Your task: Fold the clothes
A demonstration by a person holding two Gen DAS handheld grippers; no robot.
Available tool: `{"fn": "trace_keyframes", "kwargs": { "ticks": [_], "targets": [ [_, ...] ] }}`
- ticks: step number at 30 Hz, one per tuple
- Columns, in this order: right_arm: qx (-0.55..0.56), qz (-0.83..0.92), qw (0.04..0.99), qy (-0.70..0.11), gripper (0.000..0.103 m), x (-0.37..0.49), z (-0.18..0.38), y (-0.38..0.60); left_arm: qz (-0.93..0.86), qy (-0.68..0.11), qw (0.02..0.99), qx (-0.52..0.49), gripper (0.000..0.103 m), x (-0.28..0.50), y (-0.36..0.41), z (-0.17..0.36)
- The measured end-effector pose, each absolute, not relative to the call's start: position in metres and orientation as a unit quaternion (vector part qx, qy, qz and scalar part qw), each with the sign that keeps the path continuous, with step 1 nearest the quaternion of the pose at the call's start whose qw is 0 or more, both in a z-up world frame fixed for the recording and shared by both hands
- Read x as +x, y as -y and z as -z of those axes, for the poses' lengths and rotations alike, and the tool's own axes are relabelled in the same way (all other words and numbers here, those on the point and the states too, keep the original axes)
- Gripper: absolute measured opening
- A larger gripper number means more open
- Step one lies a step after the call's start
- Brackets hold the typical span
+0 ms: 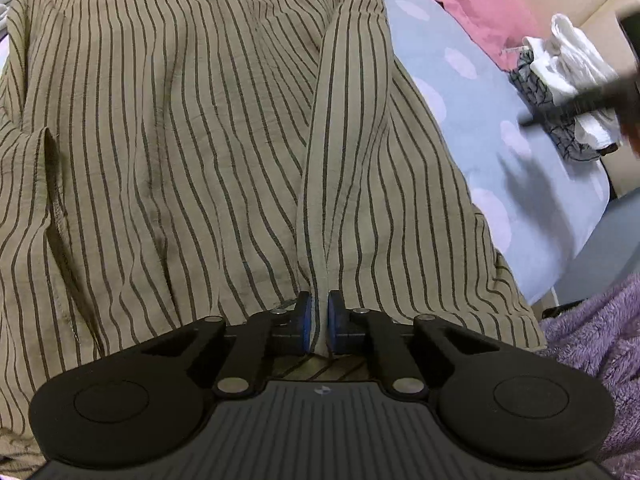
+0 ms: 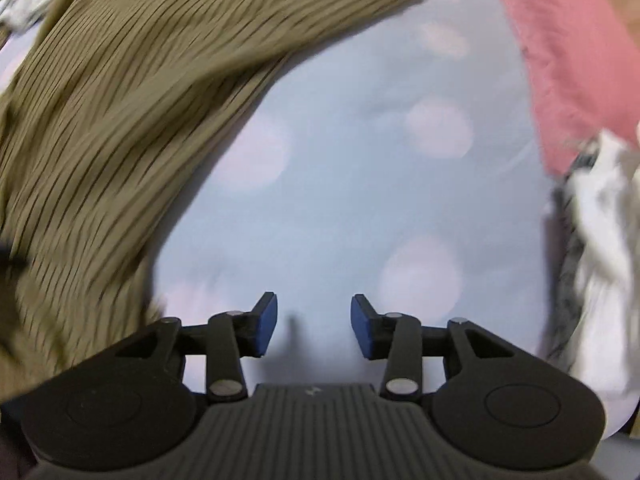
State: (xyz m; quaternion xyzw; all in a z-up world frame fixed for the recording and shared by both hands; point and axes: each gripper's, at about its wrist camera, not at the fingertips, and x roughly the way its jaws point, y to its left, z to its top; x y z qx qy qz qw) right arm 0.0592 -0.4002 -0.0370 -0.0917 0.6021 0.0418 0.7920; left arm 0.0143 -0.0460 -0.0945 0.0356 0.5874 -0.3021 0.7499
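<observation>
- Looking along the left gripper (image 1: pixel 319 322) in the left wrist view: its blue pads (image 1: pixel 305 322) are pressed together on a raised ridge of the striped garment (image 1: pixel 180 140), pinching that fold between them.
- The garment, tan with thin dark stripes, lies spread over most of this view on a pale blue sheet (image 1: pixel 472 92) with faint pink spots.
- A pink cloth (image 1: pixel 472 4) lies along the sheet's far edge, and a small heap of white and grey laundry (image 1: pixel 568 80) sits at the right.
- A fuzzy purple blanket (image 1: pixel 596 340) fills the lower right corner, touching the garment's hem.
- A blurred dark shape at the right edge crosses the laundry heap; what it is cannot be told.
- In the right wrist view, heavily blurred, the right gripper (image 2: pixel 314 330) hangs over the bare sheet (image 2: pixel 340 184) with its blue pads (image 2: pixel 266 330) spread apart and nothing between them.
- The striped garment (image 2: pixel 120 128) lies to the left, apart from these fingers.
- The pink cloth (image 2: pixel 568 60) and the laundry heap (image 2: pixel 600 260) sit at the right.
</observation>
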Motion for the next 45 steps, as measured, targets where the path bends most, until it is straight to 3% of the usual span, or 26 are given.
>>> {"fn": "trace_keyframes", "kwargs": {
  "ticks": [12,24,39,41,42,45],
  "targets": [
    [-0.037,0.037,0.894,-0.445,0.048,0.212,0.019,0.430,0.312,-0.640,0.701,-0.031,0.004,0.046,0.030,0.119],
    [0.018,0.062,0.895,-0.442,0.050,0.330,0.043,0.407,0.338,-0.656,0.673,-0.047,0.004,0.057,0.027,0.126],
    [0.111,0.092,0.881,-0.451,0.050,0.405,0.065,0.405,0.356,-0.661,0.657,-0.060,0.004,0.060,0.018,0.125],
    [0.095,0.099,0.882,-0.452,0.034,0.408,0.070,0.401,0.360,-0.660,0.657,-0.056,0.002,0.059,0.018,0.123],
    [0.091,0.100,0.882,-0.451,0.007,0.409,0.070,0.400,0.363,-0.659,0.657,-0.051,0.002,0.059,0.020,0.123],
    [0.077,0.099,0.889,-0.442,0.004,0.409,0.065,0.394,0.375,-0.651,0.658,-0.047,0.000,0.056,0.024,0.118]
  ]
}}
